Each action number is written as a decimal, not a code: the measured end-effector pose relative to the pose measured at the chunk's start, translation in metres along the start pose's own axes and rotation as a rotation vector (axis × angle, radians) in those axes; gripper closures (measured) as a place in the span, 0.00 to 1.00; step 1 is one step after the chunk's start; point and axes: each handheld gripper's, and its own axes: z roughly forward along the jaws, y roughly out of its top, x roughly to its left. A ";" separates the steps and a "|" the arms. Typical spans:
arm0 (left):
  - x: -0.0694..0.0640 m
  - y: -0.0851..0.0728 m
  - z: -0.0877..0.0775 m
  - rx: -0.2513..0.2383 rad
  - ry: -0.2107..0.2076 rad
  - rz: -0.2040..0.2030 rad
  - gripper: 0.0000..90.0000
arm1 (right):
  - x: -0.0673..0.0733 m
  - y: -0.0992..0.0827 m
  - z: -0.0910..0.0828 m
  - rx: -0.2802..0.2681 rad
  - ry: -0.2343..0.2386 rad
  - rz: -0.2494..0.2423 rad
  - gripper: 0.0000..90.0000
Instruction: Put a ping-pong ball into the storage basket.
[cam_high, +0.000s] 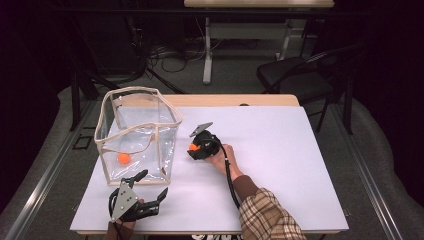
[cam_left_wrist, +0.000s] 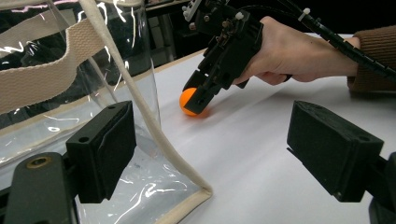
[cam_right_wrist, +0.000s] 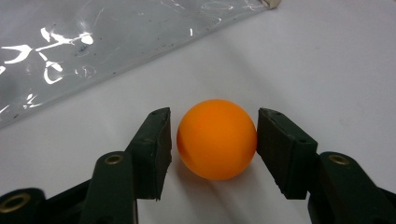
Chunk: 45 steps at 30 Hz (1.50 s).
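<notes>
We found the right tongs (cam_right_wrist: 212, 140) set around an orange ball (cam_right_wrist: 216, 138) on the bench (cam_high: 280, 150), just beside the clear bag (cam_high: 137, 132). The jaws flanked the ball closely; whether they gripped it, we could not tell. The left tongs (cam_high: 150, 187) rested spread and empty at the bench's near edge. A second ball (cam_high: 123, 158) lay inside the bag, so we judged one deposit done and another starting. A white sheet covered the bench; the room beyond was dark, with a chair (cam_high: 300, 75) and floor cables (cam_high: 170, 57).

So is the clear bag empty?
No, an orange ball sits inside the clear bag, by its bottom.
</notes>
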 end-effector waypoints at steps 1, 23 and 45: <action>0.000 0.000 0.000 -0.001 0.001 -0.002 0.17 | 0.000 0.000 0.000 0.002 -0.003 -0.002 0.51; 0.000 0.000 0.000 0.001 0.001 -0.001 0.17 | 0.002 0.002 -0.002 0.002 -0.007 -0.002 0.56; 0.000 0.000 0.000 0.001 0.001 -0.002 0.17 | 0.001 0.004 -0.014 -0.013 0.000 0.003 0.56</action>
